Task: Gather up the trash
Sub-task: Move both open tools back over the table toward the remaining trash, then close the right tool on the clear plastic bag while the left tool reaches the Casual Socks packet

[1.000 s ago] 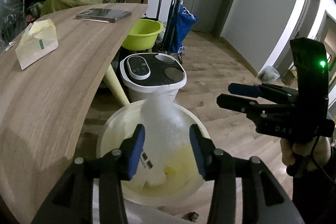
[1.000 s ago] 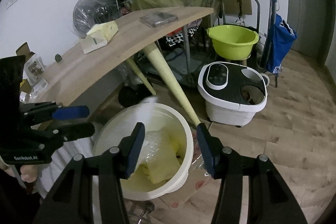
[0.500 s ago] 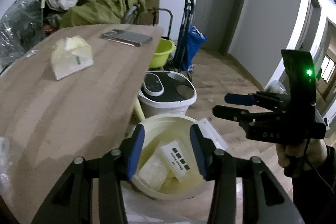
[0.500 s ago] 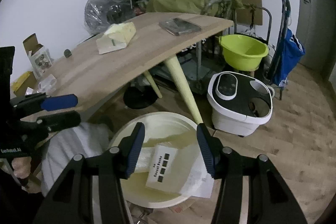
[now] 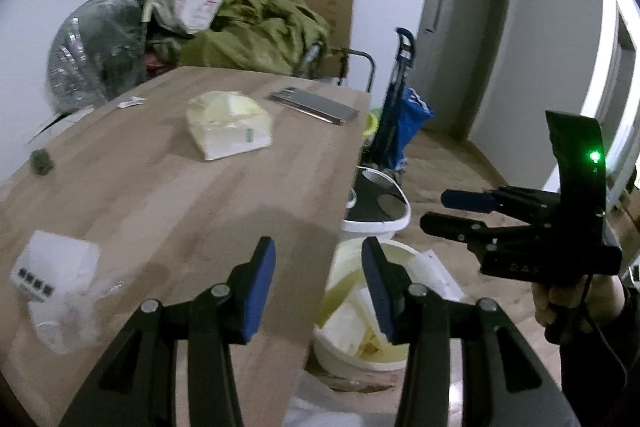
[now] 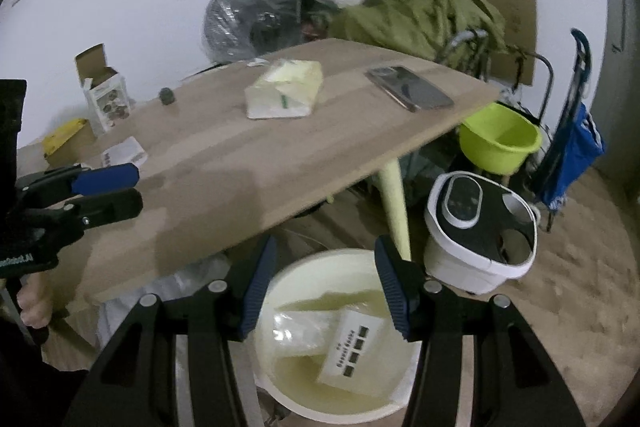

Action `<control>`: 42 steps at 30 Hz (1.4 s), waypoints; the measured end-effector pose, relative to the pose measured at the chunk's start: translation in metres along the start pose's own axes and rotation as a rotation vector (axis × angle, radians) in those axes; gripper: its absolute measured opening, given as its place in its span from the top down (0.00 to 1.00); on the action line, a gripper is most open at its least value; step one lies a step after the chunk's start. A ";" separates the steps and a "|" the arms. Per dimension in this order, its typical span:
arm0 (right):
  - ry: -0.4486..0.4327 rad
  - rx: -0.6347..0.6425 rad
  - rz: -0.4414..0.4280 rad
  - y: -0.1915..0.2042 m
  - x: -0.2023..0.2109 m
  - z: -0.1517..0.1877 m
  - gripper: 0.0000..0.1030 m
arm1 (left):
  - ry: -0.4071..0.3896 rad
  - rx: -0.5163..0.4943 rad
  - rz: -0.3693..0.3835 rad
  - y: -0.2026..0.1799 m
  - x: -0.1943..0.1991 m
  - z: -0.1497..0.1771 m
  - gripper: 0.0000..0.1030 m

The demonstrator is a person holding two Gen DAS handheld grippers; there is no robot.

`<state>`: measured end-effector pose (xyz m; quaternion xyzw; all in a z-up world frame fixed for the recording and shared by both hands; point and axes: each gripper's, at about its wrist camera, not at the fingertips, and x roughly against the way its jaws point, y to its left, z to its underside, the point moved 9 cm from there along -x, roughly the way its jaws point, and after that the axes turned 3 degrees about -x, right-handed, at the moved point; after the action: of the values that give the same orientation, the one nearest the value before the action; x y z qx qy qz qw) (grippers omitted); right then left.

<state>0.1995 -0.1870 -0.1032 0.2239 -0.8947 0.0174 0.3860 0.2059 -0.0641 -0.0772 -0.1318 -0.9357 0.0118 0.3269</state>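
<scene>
Reading "DAS" on right gripper (image 5: 452, 213), "GenRobot.AI" on left gripper (image 6: 120, 189)

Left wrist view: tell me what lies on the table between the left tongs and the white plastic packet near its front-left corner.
Nothing: bare wood separates the left tongs from the white plastic packet.

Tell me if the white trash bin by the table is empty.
Not empty: the white trash bin holds a clear plastic bag and a printed packet.

table (image 6: 248, 163): matt wood-grain top. bin (image 6: 304, 271): smooth cream plastic. wrapper (image 5: 60, 291): crinkled clear plastic film. phone (image 6: 410, 93): glossy. basin (image 6: 500, 143): glossy green plastic.
</scene>
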 end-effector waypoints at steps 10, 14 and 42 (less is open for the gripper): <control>-0.008 0.099 -0.093 0.062 -0.018 -0.025 0.46 | -0.035 0.084 -0.114 0.057 0.034 0.008 0.56; 0.000 0.134 -0.131 0.088 -0.028 -0.031 0.46 | -0.045 0.116 -0.148 0.076 0.047 0.014 0.56; 0.072 0.328 -0.379 0.236 -0.084 -0.034 0.46 | -0.082 0.354 -0.398 0.191 0.123 0.071 0.56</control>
<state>0.1757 0.0652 -0.1047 0.4466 -0.8076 0.0977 0.3725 0.1157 0.1558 -0.0788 0.1146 -0.9390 0.1158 0.3027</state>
